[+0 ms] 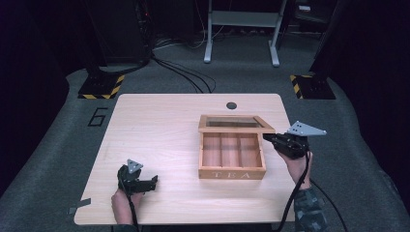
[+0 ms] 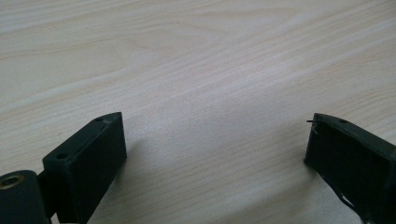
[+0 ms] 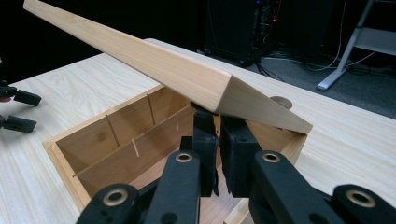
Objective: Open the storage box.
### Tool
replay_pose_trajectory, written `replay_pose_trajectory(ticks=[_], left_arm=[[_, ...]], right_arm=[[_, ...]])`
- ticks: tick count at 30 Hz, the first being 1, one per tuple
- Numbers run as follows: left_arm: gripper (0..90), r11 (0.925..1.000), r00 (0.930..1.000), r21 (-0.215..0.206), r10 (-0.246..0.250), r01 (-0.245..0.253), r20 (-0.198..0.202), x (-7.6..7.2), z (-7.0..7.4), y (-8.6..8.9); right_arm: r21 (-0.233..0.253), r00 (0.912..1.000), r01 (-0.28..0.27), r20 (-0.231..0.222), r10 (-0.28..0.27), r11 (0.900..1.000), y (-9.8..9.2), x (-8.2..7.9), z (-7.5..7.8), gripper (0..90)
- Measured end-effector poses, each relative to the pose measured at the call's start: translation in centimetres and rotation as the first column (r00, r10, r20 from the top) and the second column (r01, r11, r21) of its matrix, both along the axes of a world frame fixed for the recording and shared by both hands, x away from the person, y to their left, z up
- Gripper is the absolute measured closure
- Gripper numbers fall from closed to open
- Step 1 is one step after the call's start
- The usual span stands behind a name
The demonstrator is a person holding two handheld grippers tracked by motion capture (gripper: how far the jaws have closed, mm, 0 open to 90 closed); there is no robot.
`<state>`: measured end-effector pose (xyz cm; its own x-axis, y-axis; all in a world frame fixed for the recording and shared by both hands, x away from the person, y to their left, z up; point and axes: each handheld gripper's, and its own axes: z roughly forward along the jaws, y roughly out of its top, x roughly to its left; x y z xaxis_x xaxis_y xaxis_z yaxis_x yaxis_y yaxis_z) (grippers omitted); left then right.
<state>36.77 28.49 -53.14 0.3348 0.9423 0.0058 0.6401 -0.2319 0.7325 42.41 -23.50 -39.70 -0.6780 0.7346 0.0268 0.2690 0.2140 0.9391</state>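
At the right of the high view, the right tool (image 1: 269,138) has its jaws closed on the front corner of the lid (image 1: 235,123), holding it raised over the tea box (image 1: 232,173), probably to swing it on its hinges. Lower left, the left tool (image 1: 153,182) waits wide open, holding nothing, on the tabletop (image 1: 159,125).

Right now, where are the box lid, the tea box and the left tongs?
Lid (image 3: 187,77), right gripper view, its front edge.
Tea box (image 1: 232,174), high view, lettered front wall.
Left tongs (image 1: 153,182), high view, between the tips.
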Motion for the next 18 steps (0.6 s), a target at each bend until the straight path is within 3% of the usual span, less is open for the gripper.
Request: replay_pose_trajectory(ticks=[18], left_arm=[[4.9, 1.0, 1.0, 0.001, 0.0, 0.0, 0.0, 0.0, 0.0, 0.0]], right_arm=[[-0.012, 0.9999, 0.002, 0.012, -0.002, 1.0, 0.2, 1.3, 1.4, 85.3]])
